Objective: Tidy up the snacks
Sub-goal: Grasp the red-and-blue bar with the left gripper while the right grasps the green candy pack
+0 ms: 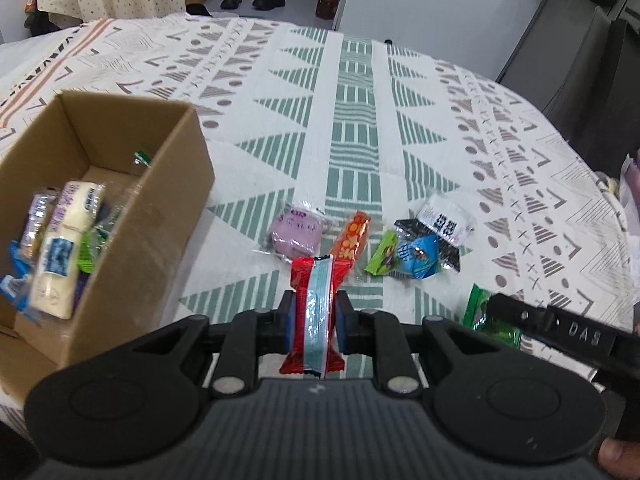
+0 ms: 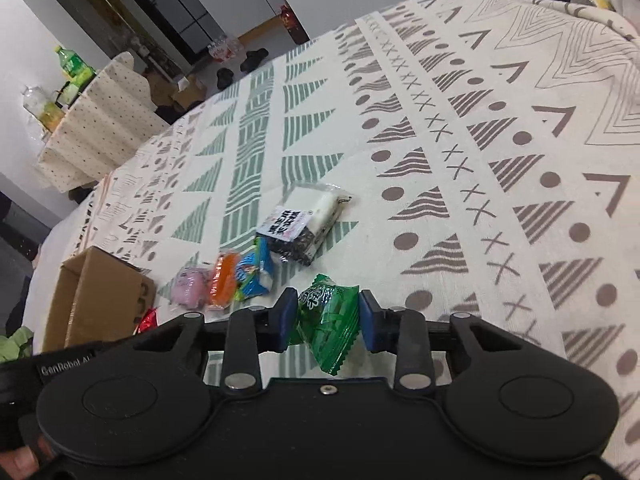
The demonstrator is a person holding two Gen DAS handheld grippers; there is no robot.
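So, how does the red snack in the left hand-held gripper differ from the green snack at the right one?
The red snack is a long bar with a pale blue stripe; the green snack is shorter and wider. The left hand-held gripper pinches the red snack firmly, while the right hand-held gripper has the green snack between its pads with a gap at one side. Both are shiny sealed wrappers.

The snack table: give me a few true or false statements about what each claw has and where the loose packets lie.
1. The left claw is clamped on a red packet with a pale blue stripe. True.
2. The brown cardboard box holds no snacks. False: several packets lie in it.
3. A green crinkled plastic packet sits between the right claw's pads. True.
4. The pink wrapped snack lies inside the box. False: it lies on the patterned tablecloth, beside the orange packet.
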